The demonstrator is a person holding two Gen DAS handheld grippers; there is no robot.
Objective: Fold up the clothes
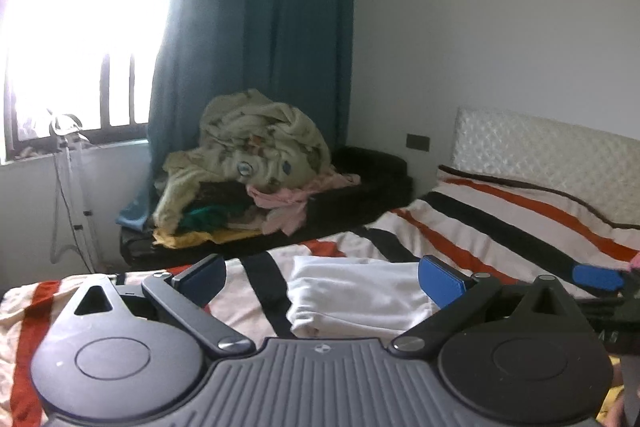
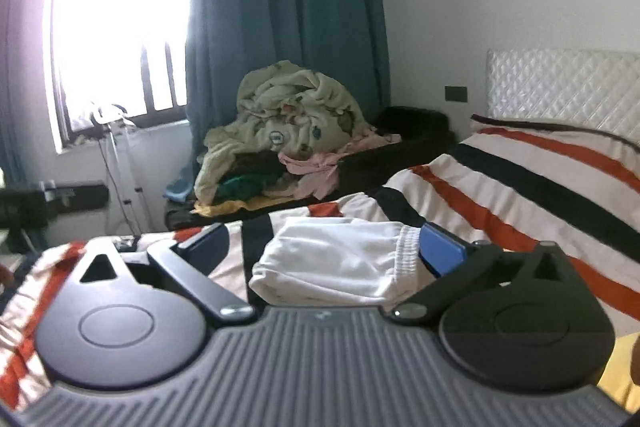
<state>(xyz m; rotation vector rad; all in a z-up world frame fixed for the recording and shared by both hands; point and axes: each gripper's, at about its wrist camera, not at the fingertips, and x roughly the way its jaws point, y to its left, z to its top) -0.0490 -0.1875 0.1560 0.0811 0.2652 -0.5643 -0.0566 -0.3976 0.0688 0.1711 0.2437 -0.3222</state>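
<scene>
A folded white garment (image 1: 352, 295) (image 2: 336, 259) with an elastic waistband lies on the striped bed cover (image 1: 500, 227) (image 2: 520, 187). My left gripper (image 1: 320, 275) hovers just in front of it, jaws wide open, nothing between the pads. My right gripper (image 2: 320, 243) is also wide open over the same garment. Its blue pad (image 2: 440, 251) sits close beside the waistband, and I cannot tell if it touches. At the right edge of the left wrist view, one blue pad (image 1: 598, 277) of the right gripper shows.
A heap of unfolded clothes (image 1: 256, 167) (image 2: 288, 131) fills a dark bench beyond the bed, in front of a teal curtain (image 1: 256, 47). A quilted headboard (image 1: 540, 147) stands at the right. A thin stand (image 1: 68, 187) stands under the bright window.
</scene>
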